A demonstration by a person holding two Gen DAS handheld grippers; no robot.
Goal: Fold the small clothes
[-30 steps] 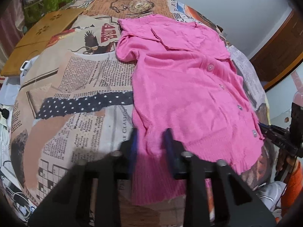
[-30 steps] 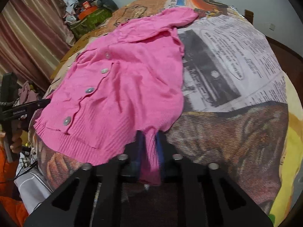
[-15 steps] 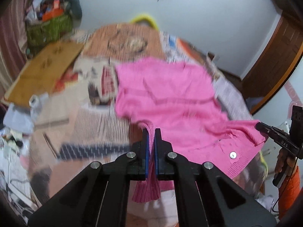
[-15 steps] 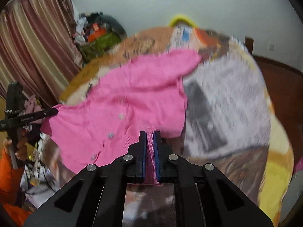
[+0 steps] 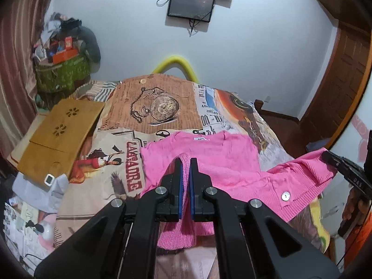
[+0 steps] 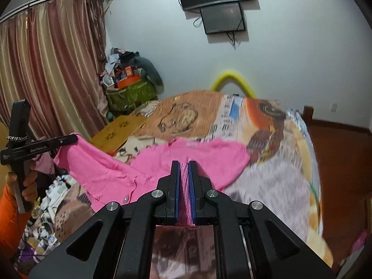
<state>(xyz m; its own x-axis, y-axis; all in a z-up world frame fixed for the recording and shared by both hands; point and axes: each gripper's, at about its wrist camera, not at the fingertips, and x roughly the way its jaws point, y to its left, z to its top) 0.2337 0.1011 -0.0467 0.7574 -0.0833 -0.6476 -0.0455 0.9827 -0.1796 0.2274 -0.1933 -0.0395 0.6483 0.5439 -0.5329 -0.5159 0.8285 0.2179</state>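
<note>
A small pink knit cardigan (image 5: 216, 160) with pearly buttons is lifted off the bed by its ribbed bottom hem. My left gripper (image 5: 185, 162) is shut on one hem corner, pink rib bunched between its blue pads. My right gripper (image 6: 185, 164) is shut on the other hem corner (image 6: 185, 186). The cardigan (image 6: 197, 160) hangs stretched between both grippers, its collar end still resting on the bedspread. Each gripper shows in the other's view: the right one (image 5: 344, 169) at the right edge, the left one (image 6: 39, 148) at the left.
The bed (image 5: 158, 107) has a newspaper and pocket-watch print spread. A wooden lap tray (image 5: 62, 134) lies on its left side. A green basket of clutter (image 5: 62, 74) stands by the curtain. A yellow hoop (image 5: 174, 62) is behind the bed. Floor clutter lies at lower left.
Both grippers closed on the hem corners and lifted, pulling the cardigan's lower half up off the bed. The views tilted up from the bedspread to the far wall.
</note>
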